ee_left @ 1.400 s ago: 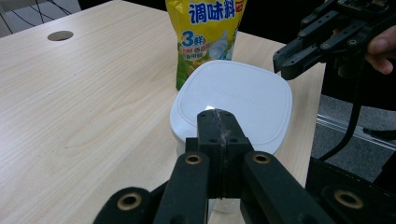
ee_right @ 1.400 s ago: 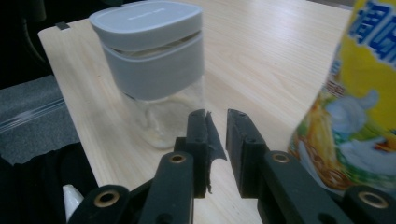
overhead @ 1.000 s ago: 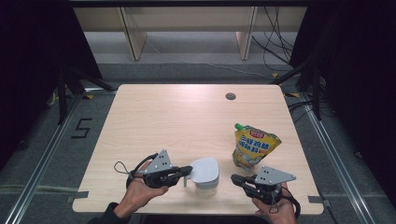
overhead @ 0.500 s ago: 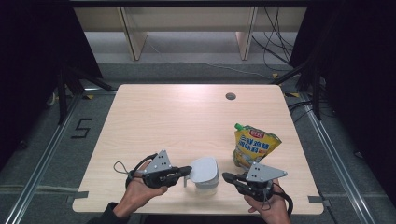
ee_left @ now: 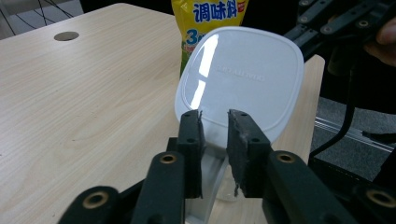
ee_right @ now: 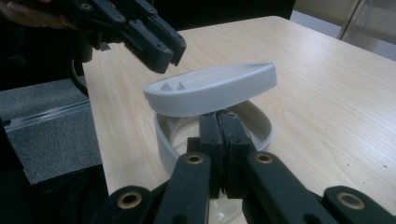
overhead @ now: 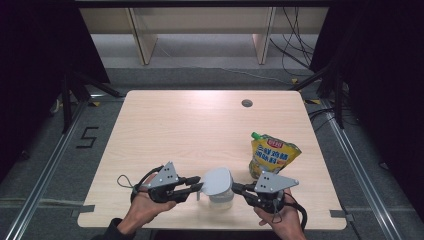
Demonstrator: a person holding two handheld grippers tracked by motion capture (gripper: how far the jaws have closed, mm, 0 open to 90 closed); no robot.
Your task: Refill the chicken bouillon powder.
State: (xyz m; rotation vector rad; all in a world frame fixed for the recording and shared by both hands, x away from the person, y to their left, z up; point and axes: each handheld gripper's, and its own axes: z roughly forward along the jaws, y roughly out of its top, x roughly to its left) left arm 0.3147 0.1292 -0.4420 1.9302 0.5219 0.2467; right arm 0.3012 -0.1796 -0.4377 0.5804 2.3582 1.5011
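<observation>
High view: a white lidded container (overhead: 219,186) sits at the near edge of the wooden table (overhead: 190,130), between the two hands. The left tool (overhead: 196,185) comes in from the left with its tips at the container's handle side, held by the left hand (overhead: 142,207). The right tool (overhead: 237,188) reaches in from the right, its tips at the container's rim under the lid, held by the right hand (overhead: 280,217). A yellow pouch (overhead: 271,155) with a green cap lies just behind and to the right of the container. A round cable hole (overhead: 246,103) lies well apart, toward the far edge of the table.

Left gripper view: the left tool (ee_left: 214,128) stands with its jaws slightly parted, a narrow gap between them, around the white handle (ee_left: 205,168) of the container; whether the pads press on it, I cannot tell. The white lid (ee_left: 243,81) is tilted up, its glossy top facing the camera. The yellow pouch (ee_left: 205,18) stands behind it, and the other tool (ee_left: 327,23) shows at upper right.

Right gripper view: the right tool (ee_right: 218,122) has its jaws pressed together, clamped on the rim of the container body (ee_right: 177,140). The lid (ee_right: 210,88) hovers tilted above the open body, raised on the far side. The other tool (ee_right: 161,49) hangs at upper left, near the lid's edge.
</observation>
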